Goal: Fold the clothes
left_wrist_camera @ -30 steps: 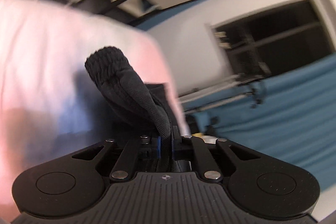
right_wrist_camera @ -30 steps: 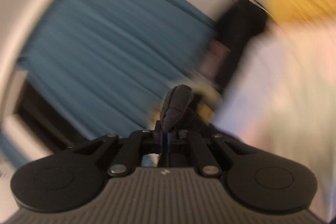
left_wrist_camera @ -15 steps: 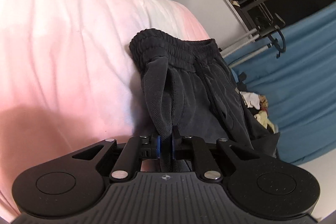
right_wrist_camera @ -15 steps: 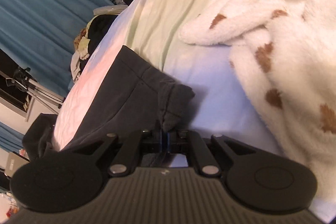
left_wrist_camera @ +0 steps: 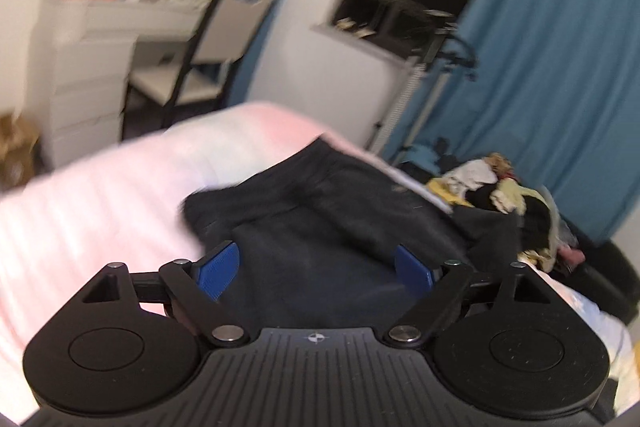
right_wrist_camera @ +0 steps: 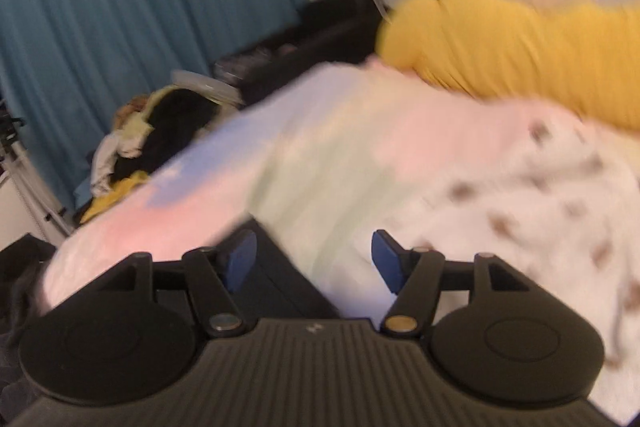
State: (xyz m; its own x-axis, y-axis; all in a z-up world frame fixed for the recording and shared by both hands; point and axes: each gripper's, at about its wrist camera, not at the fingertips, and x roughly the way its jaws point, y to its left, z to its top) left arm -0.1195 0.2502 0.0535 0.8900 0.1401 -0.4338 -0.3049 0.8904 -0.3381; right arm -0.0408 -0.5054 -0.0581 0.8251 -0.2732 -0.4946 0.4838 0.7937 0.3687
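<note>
A pair of black shorts (left_wrist_camera: 320, 227) lies spread on the pink and white bedsheet (left_wrist_camera: 100, 211). My left gripper (left_wrist_camera: 316, 269) hovers just above the near part of the shorts, its jaws opening wide, the blue pads (left_wrist_camera: 218, 267) clear of the cloth. In the right wrist view only a black corner of the shorts (right_wrist_camera: 276, 271) shows beneath my right gripper (right_wrist_camera: 314, 261). Its jaws are opening too, and nothing is pinched between the blue pads (right_wrist_camera: 386, 263). Both views are blurred by motion.
A heap of mixed clothes (left_wrist_camera: 504, 195) sits beyond the bed's far edge by blue curtains (left_wrist_camera: 560, 67). A white drawer unit (left_wrist_camera: 80, 75) and a chair (left_wrist_camera: 208, 67) stand at the left. A yellow cushion (right_wrist_camera: 520, 51) and a spotted fleece blanket (right_wrist_camera: 540, 195) lie on the bed.
Both grippers have let go of the black shorts and opened wide. The shorts now lie flat on the bed, and both cameras have rolled back toward level.
</note>
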